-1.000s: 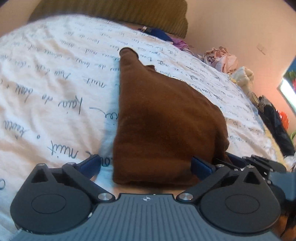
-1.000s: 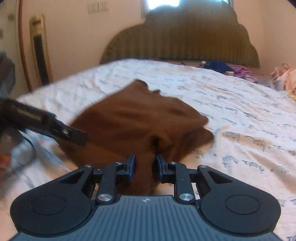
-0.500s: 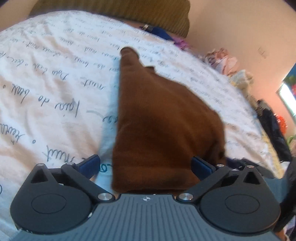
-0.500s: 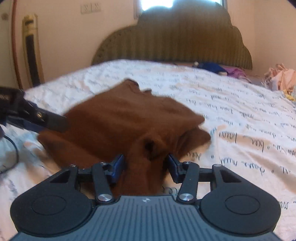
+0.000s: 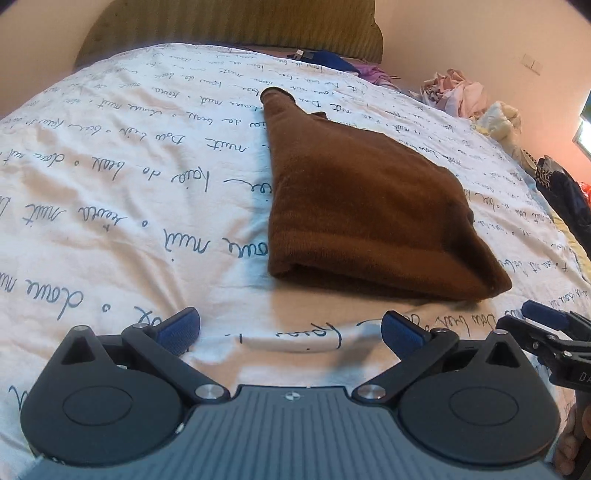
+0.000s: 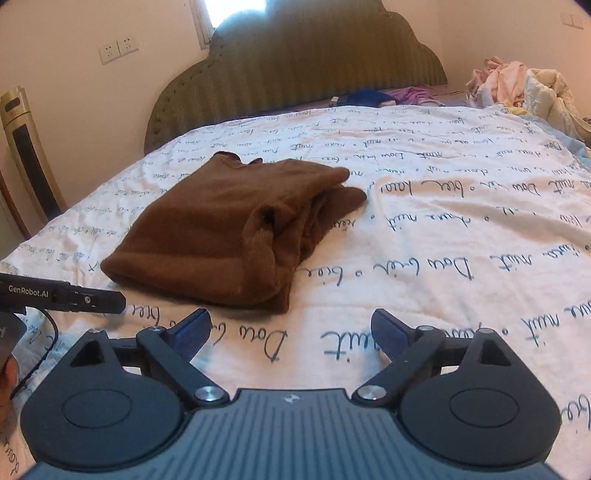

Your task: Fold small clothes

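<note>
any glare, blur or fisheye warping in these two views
Right wrist view: the window above the headboard blows out white; brown garment sharp. Left wrist view: the bedsheet bulges from fisheye, a bright patch glares at the right edge, nothing blurred.

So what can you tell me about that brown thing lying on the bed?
The brown garment is a soft, fuzzy-looking knit folded into a thick bundle of several layers. It lies flat on the white bedsheet printed with blue handwriting. A narrow end points toward the headboard; a ribbed cuff shows on the side facing the right wrist camera. Nothing grips it: both tongs sit just short of its near edge, apart from it.
</note>
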Motion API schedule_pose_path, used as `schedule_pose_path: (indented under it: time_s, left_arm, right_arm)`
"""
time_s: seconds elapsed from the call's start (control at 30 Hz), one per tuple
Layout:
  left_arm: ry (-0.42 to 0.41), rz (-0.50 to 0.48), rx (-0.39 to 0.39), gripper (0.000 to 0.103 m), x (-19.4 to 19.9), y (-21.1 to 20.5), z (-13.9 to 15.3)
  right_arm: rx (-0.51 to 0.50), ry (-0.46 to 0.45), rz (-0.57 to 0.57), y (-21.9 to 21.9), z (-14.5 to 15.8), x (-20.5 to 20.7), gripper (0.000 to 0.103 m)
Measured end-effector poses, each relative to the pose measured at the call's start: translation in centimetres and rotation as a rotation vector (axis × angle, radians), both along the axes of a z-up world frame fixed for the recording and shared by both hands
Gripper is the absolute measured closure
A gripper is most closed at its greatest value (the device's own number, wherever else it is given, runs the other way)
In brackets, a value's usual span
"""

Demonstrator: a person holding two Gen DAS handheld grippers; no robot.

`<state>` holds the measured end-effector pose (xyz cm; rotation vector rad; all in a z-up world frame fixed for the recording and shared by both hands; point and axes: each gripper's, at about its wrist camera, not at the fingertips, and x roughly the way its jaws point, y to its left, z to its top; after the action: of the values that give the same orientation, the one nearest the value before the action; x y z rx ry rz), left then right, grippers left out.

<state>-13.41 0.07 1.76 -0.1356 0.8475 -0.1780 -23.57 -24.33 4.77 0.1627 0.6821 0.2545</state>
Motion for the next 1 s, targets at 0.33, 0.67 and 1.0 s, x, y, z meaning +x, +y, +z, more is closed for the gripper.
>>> schedule_pose_path:
  time_s: [0.33, 0.67, 1.0]
  left_arm:
    - [-0.047, 0.007, 0.156, 0.000, -1.5, -2.2, -0.9]
    - [-0.098, 0.041, 0.165, 0.000, -2.1, -2.6, -1.3]
    - [-0.082, 0.116, 0.208, 0.000, -1.2, -3.9, -1.3]
  right_arm:
    - [-0.038, 0.034, -0.048, 0.9, 0.6, -0.1, 0.005]
    - [-0.110, 0.053, -0.082, 1.8, -1.7, 1.1, 0.000]
    - [-0.173, 0.068, -0.079, 3.5, -2.1, 2.7, 0.000]
